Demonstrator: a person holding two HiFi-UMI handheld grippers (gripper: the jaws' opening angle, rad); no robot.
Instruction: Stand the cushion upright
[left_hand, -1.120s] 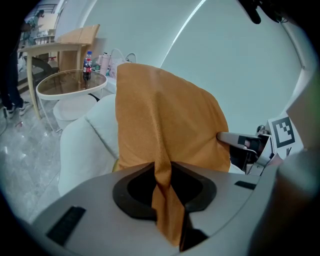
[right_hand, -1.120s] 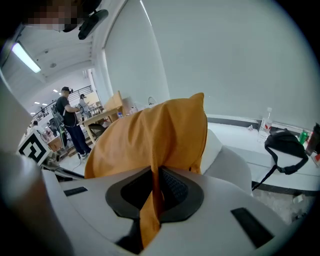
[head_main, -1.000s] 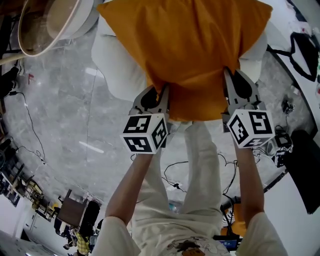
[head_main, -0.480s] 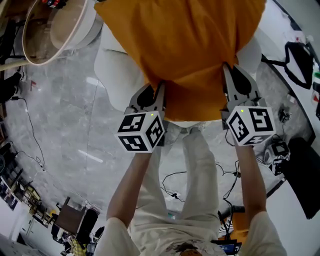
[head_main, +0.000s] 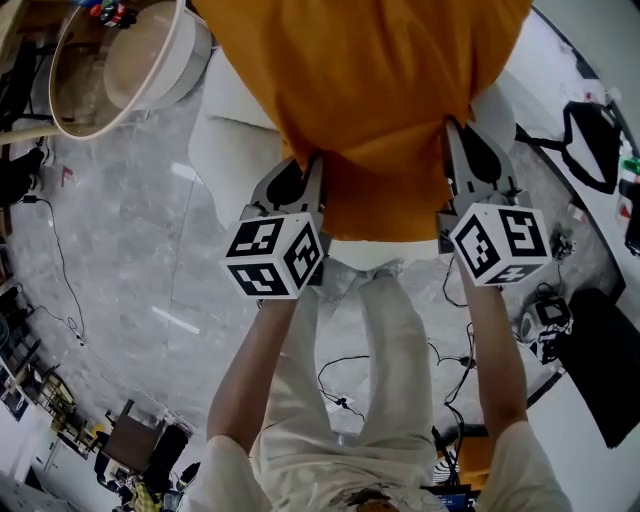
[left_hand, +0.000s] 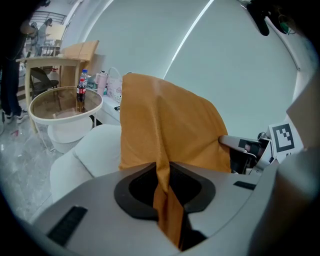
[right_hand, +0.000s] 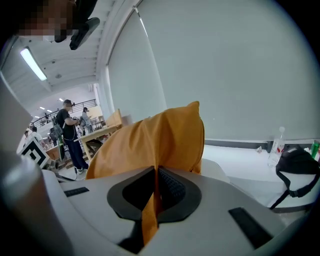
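An orange cushion (head_main: 375, 90) hangs lifted over a white armchair (head_main: 235, 140), held by its near edge. My left gripper (head_main: 318, 165) is shut on the cushion's near left part, the fabric pinched between its jaws (left_hand: 162, 170). My right gripper (head_main: 452, 135) is shut on the near right part, with cloth squeezed between its ribbed pads (right_hand: 172, 187). In the left gripper view the cushion (left_hand: 165, 130) rises tilted above the chair's seat (left_hand: 85, 160), and the right gripper (left_hand: 242, 150) shows at its far side. The cushion's top corner (right_hand: 192, 107) points up in the right gripper view.
A round glass-topped side table (head_main: 115, 60) with bottles (left_hand: 81, 92) stands left of the armchair. Cables (head_main: 345, 375) run across the grey marble floor. A black bag (head_main: 590, 135) and other gear lie on the white surface at right. People (right_hand: 67, 130) stand far off by wooden tables.
Both grippers have carried the cushion upward and away from me; it now covers more of the armchair and runs past the picture's top edge.
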